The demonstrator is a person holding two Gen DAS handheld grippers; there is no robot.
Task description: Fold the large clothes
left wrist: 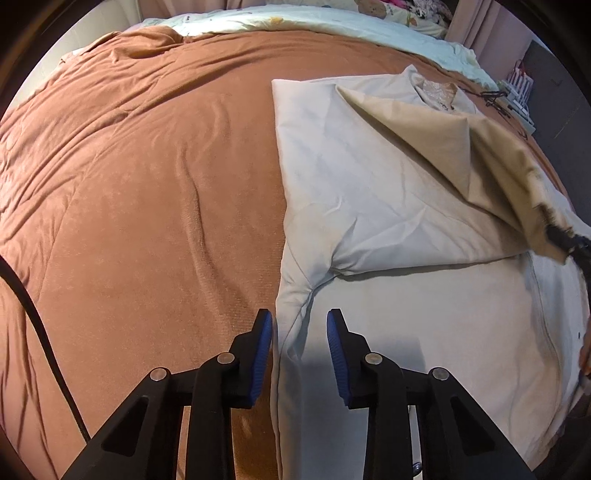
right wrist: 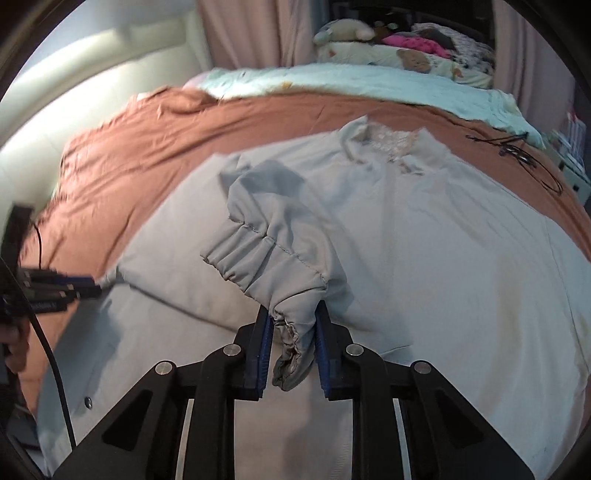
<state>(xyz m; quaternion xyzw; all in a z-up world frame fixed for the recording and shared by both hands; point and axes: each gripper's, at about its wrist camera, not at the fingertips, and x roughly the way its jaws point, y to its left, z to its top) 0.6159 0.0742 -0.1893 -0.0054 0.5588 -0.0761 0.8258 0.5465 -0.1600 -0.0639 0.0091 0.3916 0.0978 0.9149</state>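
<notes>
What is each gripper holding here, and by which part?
Right gripper clamps the jacket's elastic sleeve cuff. Left gripper straddles the jacket's edge, holding nothing.

Setting: a bedroom in a home. A wide bed [left wrist: 129, 184] fills both views, covered by a rust-brown blanket [right wrist: 155, 136]. At the far edge of the bed lies a pale mint quilt [right wrist: 332, 85], and beyond it a heap of printed bedding with a bear pattern [right wrist: 410, 55] plus bright pink cloth [right wrist: 406, 40]. Pink curtains [right wrist: 255, 33] hang behind the bed. A cream padded headboard or wall panel [right wrist: 92, 74] runs along the bed's left edge. At the far right corner, a small cluttered shelf [left wrist: 517, 92], contents too blurred to identify.
</notes>
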